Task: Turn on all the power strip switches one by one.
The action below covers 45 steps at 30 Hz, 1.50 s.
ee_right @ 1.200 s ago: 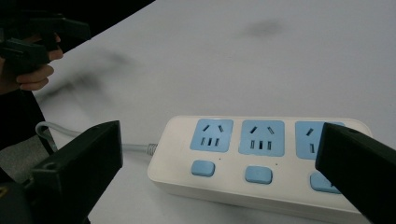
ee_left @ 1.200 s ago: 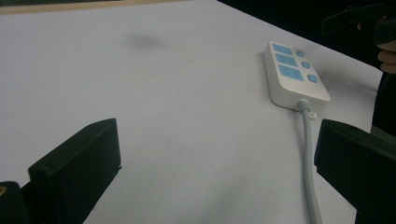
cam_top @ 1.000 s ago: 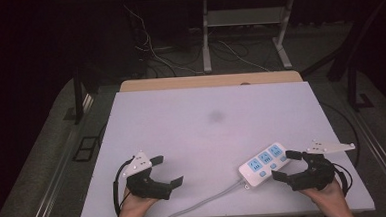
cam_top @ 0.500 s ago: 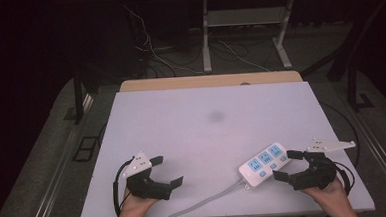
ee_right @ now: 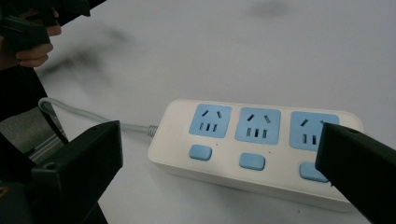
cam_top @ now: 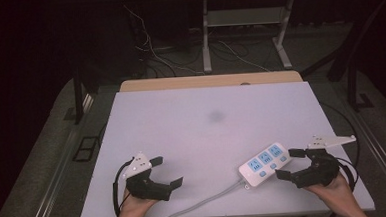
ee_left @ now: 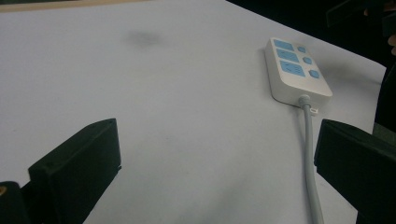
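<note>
Beside right gripper, white power strip

Overhead view; two close tabletop views

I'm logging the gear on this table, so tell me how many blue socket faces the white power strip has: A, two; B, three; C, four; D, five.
B: the right gripper view shows the power strip with three blue socket faces in a row, each with a blue switch below it, and the high view shows the same three.
</note>
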{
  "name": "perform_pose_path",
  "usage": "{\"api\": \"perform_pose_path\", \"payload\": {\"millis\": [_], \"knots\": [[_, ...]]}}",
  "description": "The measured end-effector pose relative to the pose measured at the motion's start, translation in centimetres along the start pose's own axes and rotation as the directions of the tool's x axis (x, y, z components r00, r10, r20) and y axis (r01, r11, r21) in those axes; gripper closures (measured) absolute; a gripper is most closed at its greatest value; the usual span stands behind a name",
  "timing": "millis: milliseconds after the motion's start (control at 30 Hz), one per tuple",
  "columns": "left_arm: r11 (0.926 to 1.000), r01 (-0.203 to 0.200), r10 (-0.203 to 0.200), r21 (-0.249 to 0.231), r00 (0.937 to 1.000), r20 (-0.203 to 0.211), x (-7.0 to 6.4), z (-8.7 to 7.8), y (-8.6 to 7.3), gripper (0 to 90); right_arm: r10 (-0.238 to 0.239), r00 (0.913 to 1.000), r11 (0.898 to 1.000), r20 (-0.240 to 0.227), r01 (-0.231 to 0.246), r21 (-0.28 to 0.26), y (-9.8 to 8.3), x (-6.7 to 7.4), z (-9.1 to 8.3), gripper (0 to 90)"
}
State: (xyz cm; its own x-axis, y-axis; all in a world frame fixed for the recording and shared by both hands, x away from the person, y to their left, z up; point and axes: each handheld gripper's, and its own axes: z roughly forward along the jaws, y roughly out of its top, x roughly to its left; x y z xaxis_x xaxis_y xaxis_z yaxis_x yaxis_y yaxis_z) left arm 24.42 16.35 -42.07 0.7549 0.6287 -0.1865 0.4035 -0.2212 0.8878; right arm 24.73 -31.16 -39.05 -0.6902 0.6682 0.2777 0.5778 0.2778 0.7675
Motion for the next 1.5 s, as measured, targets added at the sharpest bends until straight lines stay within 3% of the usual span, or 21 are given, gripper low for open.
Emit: {"api": "perform_pose_path", "payload": {"millis": [600, 1067, 1133, 1200, 1267, 1500], "knots": [[1.0000, 0.009, -0.009, -0.002, 0.9999, -0.005, 0.1, 0.0, 0.0, 0.0, -0.045, 0.9989, 0.993, 0.014, 0.043, 0.112, 2.1, -1.7, -0.8, 0.8], [1.0000, 0.008, -0.008, -0.001, 0.9999, -0.009, 0.1, 0.0, -0.1, 0.0, -0.067, 0.9977, 0.972, 0.008, 0.064, 0.228, 3.4, -4.0, -0.6, 0.9], [1.0000, 0.008, -0.008, -0.002, 0.9999, -0.009, 0.1, 0.0, -0.1, 0.0, -0.067, 0.9978, 0.970, -0.005, 0.066, 0.233, 3.4, -4.4, -0.6, 8.0], [1.0000, 0.009, -0.009, -0.001, 0.9999, -0.010, 0.1, 0.0, -0.1, 0.0, -0.063, 0.9980, 0.970, -0.006, 0.063, 0.234, 3.4, -4.7, -0.6, 8.0], [1.0000, 0.009, -0.009, 0.000, 0.9999, -0.011, 0.1, 0.0, -0.1, 0.0, -0.062, 0.9980, 0.971, -0.011, 0.063, 0.232, 3.4, -4.9, -0.6, 16.1], [0.9999, 0.012, -0.012, 0.000, 0.9999, -0.012, 0.1, 0.0, -0.1, 0.0, -0.070, 0.9972, 0.968, -0.027, 0.075, 0.239, 3.4, -5.2, -0.3, 27.0]]}}
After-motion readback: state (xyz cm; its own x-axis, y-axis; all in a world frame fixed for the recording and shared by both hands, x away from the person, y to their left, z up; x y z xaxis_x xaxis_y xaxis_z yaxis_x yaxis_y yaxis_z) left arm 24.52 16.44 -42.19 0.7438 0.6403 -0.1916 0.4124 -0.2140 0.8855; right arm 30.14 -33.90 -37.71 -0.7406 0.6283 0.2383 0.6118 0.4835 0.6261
